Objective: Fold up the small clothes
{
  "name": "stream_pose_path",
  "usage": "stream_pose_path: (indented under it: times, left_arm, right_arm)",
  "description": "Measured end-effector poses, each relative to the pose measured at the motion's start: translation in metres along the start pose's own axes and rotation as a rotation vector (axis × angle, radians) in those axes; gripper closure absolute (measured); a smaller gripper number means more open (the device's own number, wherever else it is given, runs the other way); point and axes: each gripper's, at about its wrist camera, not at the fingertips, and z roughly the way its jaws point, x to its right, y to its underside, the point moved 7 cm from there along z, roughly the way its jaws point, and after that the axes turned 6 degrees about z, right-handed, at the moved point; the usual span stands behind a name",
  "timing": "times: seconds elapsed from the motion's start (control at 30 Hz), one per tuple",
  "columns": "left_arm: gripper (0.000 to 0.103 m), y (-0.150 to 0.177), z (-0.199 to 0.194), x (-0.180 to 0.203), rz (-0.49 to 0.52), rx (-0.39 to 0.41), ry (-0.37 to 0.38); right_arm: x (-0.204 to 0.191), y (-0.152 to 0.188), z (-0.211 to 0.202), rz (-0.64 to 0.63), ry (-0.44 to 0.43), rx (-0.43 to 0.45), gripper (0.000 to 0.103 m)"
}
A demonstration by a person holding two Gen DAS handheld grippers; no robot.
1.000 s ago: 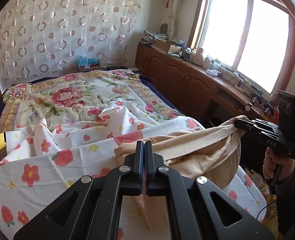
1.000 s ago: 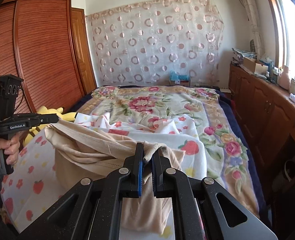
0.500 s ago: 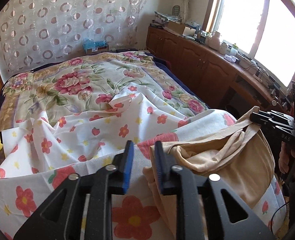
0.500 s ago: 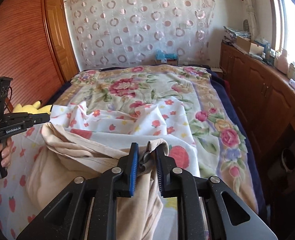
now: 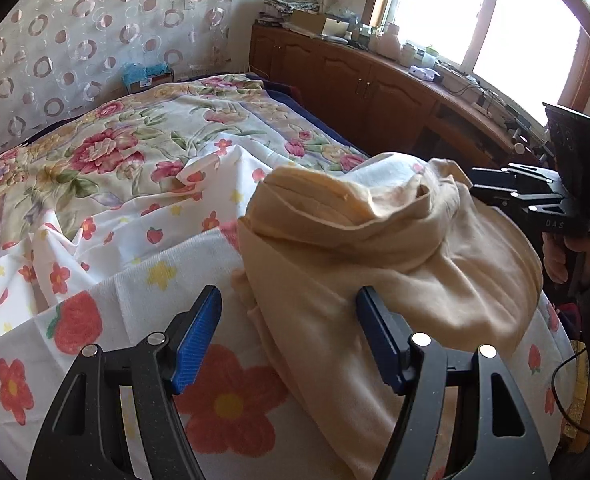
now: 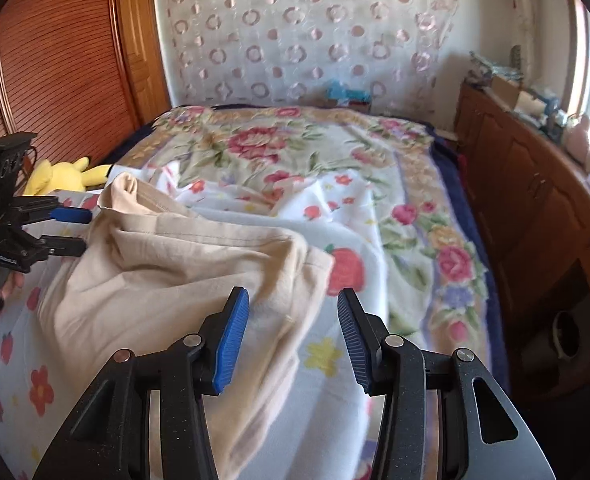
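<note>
Both grippers have let go since a moment ago: their jaws have just been opening, and the one beige garment (image 5: pixel 395 248), which hung stretched between them, now lies slumped in a heap on the bed (image 6: pixel 375 152). From the left gripper (image 5: pixel 289 334), the cloth sits right ahead and partly between its blue pads (image 5: pixel 199 332), which stand wide apart and do not press on it. The right gripper (image 6: pixel 293 334) is about half open, with a fold of the same garment lying under and between its two fingers, loose, not pinched. In each view the other gripper shows beside the heap, at its far edge, held in a hand (image 5: pixel 559 256).

Beyond the garment, two bedcovers lie on the bed: a white one with strawberries and red flowers (image 5: pixel 107 308) directly under the grippers, and a larger rose-patterned one (image 6: pixel 279 140) further ahead. One yellow plush toy (image 6: pixel 65 176) rests off to the left of the left gripper. To the right of the right gripper runs one long wooden cabinet (image 6: pixel 535 184) under the window.
</note>
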Motion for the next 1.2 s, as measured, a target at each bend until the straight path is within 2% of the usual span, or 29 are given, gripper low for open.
stream_pose_path:
  times: [0.1,0.17,0.27,0.3,0.37,0.43,0.53,0.63,0.67,0.77,0.83,0.9,1.0,1.2]
  left_arm:
    - [0.032,-0.012,0.012,-0.007,-0.013,-0.001,-0.011]
    - [0.032,-0.018,0.020,-0.015,-0.026,-0.001,-0.032]
    - [0.032,-0.024,0.027,-0.027,-0.063,0.004,-0.046]
    - [0.032,-0.026,0.028,-0.034,-0.079,0.014,-0.058]
    - [0.032,-0.029,0.024,-0.052,-0.127,0.037,-0.137]
    - [0.032,-0.029,0.019,-0.069,-0.173,0.050,-0.199]
    - [0.032,-0.025,0.012,-0.073,-0.183,0.053,-0.197]
    - [0.032,-0.022,0.002,-0.066,-0.172,0.063,-0.182]
    - [0.032,-0.020,-0.001,-0.062,-0.170,0.067,-0.166]
    - [0.032,-0.014,-0.008,-0.045,-0.146,0.067,-0.125]
    - [0.032,-0.008,-0.009,-0.033,-0.137,0.057,-0.096]
    - [0.032,-0.003,-0.007,-0.025,-0.128,0.043,-0.071]
    - [0.032,0.004,-0.002,-0.018,-0.120,0.024,-0.056]
    - [0.032,0.010,0.010,-0.013,-0.134,-0.003,-0.033]
  right_arm:
    - [-0.001,-0.012,0.019,0.031,-0.028,-0.027,0.055]
    - [-0.002,-0.021,0.028,0.054,-0.078,-0.044,0.055]
    - [-0.004,-0.031,0.035,0.062,-0.130,-0.063,0.080]
    - [-0.004,-0.033,0.037,0.060,-0.141,-0.065,0.100]
    - [0.005,-0.034,0.026,0.058,-0.160,-0.035,0.101]
    - [0.025,-0.040,0.015,0.118,-0.094,0.051,0.101]
    - [0.042,-0.039,0.001,0.178,0.002,0.100,0.101]
    - [0.039,-0.034,-0.002,0.155,0.055,0.080,0.101]
    - [0.035,-0.033,-0.005,0.148,0.061,0.072,0.098]
    - [0.029,-0.031,-0.015,0.126,0.094,0.057,0.079]
    - [0.016,-0.031,-0.026,0.124,0.085,0.071,0.061]
    - [0.007,-0.028,-0.031,0.132,0.075,0.068,0.052]
    - [-0.001,-0.014,-0.030,0.151,0.042,0.033,0.043]
    - [0.000,-0.002,-0.010,0.167,0.031,-0.058,0.041]
